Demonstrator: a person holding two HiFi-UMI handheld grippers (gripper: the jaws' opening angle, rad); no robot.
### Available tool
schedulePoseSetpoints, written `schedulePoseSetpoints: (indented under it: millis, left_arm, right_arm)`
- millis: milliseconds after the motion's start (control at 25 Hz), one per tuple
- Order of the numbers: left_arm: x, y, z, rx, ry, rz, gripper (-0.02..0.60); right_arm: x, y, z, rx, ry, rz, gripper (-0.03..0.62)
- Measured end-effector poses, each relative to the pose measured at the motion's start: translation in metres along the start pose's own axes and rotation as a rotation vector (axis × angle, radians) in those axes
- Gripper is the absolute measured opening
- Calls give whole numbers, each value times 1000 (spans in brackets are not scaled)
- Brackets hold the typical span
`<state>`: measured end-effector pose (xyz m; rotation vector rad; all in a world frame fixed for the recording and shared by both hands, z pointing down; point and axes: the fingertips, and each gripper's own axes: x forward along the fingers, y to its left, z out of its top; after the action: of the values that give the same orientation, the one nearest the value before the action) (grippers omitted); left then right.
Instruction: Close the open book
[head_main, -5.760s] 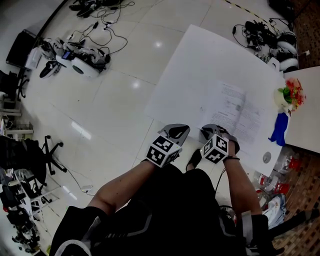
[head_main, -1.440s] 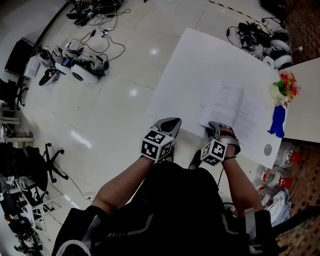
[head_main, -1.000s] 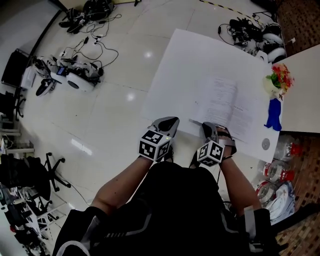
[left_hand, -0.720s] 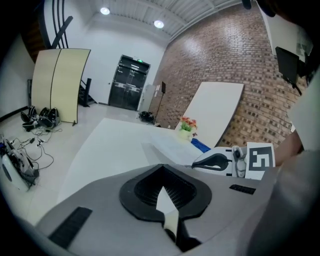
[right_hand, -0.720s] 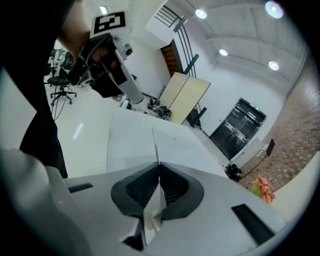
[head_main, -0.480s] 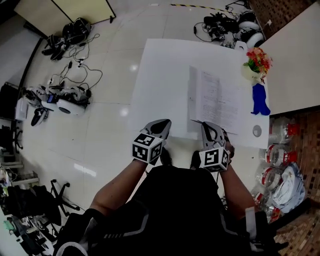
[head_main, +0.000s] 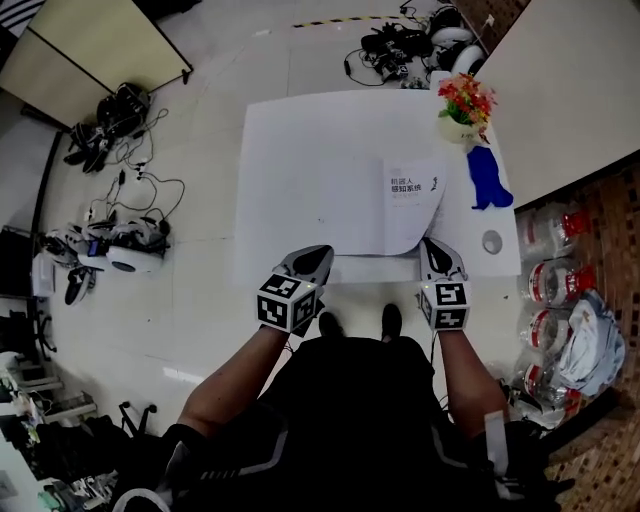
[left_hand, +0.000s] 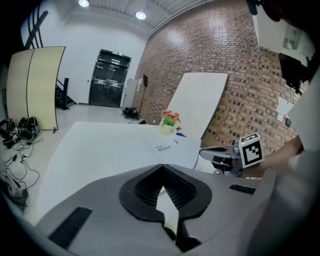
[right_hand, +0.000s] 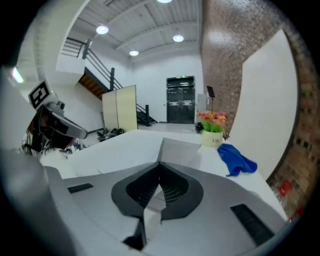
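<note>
The book (head_main: 410, 200) lies on the white table (head_main: 300, 170), its white cover with printed title facing up. Its near right corner curls up toward my right gripper (head_main: 433, 246), which is shut on that cover edge at the table's front. In the right gripper view the lifted sheet (right_hand: 182, 152) rises straight from the jaw tips (right_hand: 160, 165). My left gripper (head_main: 318, 252) hovers at the front edge left of the book, shut and holding nothing. The left gripper view shows its own tips (left_hand: 162, 167), the book (left_hand: 167, 145) and the right gripper (left_hand: 205, 150).
A flower pot (head_main: 462, 105), a blue cloth (head_main: 488, 180) and a small round disc (head_main: 491, 241) sit along the table's right side. A second table (head_main: 560, 90) stands at the right. Bottles (head_main: 545, 285) and cables (head_main: 120, 120) lie on the floor.
The book lay open with printed pages up; now its titled cover faces up. The right gripper rolled over and moved right along the front edge. The left gripper shifted slightly.
</note>
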<state>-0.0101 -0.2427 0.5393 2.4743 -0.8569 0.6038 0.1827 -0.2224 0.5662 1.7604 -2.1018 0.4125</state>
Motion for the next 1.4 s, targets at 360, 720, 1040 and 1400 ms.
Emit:
schedulePoseSetpoints:
  millis: [360,720,1040,1400]
  left_arm:
    - [8,-8,-1,27,36,13,-6]
    - [14,-8,-4,-10,19,1,-6]
    - [11,6,2,-41,-30,0,-6]
    - [-12,37,2,-105,-101,59,-6]
  right_arm:
    - [1,-59,-76,344,126,-53,2]
    - [-8,-68,-108,399,223,-87,2]
    - [-4,-47,-71,255,222,-51,3]
    - [32,60,19,-326,169,204,6]
